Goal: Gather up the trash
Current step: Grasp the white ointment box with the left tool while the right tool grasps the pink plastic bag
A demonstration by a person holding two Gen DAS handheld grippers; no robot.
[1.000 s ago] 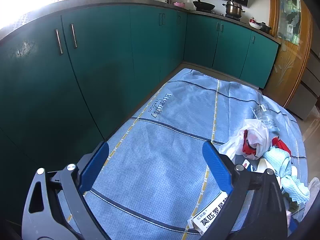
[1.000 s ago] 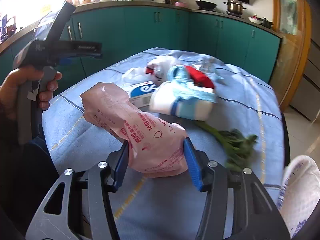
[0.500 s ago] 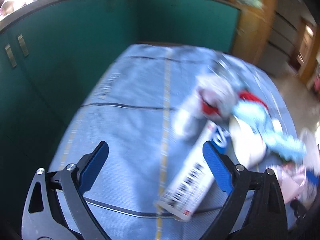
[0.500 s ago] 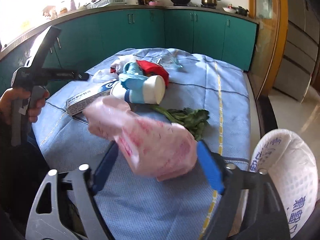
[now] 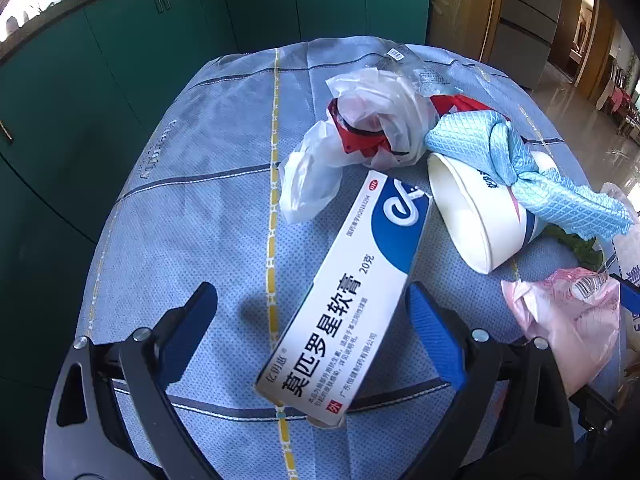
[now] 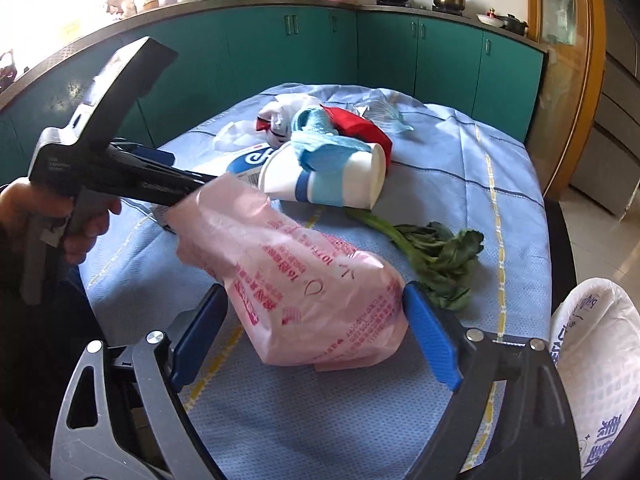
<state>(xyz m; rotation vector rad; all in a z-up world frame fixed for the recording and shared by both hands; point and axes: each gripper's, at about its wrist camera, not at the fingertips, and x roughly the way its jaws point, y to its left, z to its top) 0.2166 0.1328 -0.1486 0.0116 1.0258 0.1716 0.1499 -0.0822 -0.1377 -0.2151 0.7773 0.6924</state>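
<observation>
My left gripper [image 5: 312, 320] is open above the blue tablecloth [image 5: 192, 184], its blue fingers on either side of the near end of a white and blue ointment box [image 5: 348, 300]. My right gripper [image 6: 316, 320] holds a pink plastic bag [image 6: 308, 280] between its blue fingers; the bag also shows in the left wrist view [image 5: 568, 320]. Behind the box lie a white plastic bag with red inside [image 5: 372, 128], a tipped paper cup [image 5: 476, 208] and a light blue cloth [image 5: 532, 168].
A green leafy vegetable [image 6: 432, 256] lies right of the pink bag. A white printed bag [image 6: 596, 360] sits at the table's right edge. Green cabinets [image 6: 280, 48] stand behind the table. A clear wrapper [image 6: 380, 114] lies at the far end.
My left gripper has swung right from the bare cloth to straddle the ointment box. My right gripper has kept hold of the pink bag and shifted its view slightly.
</observation>
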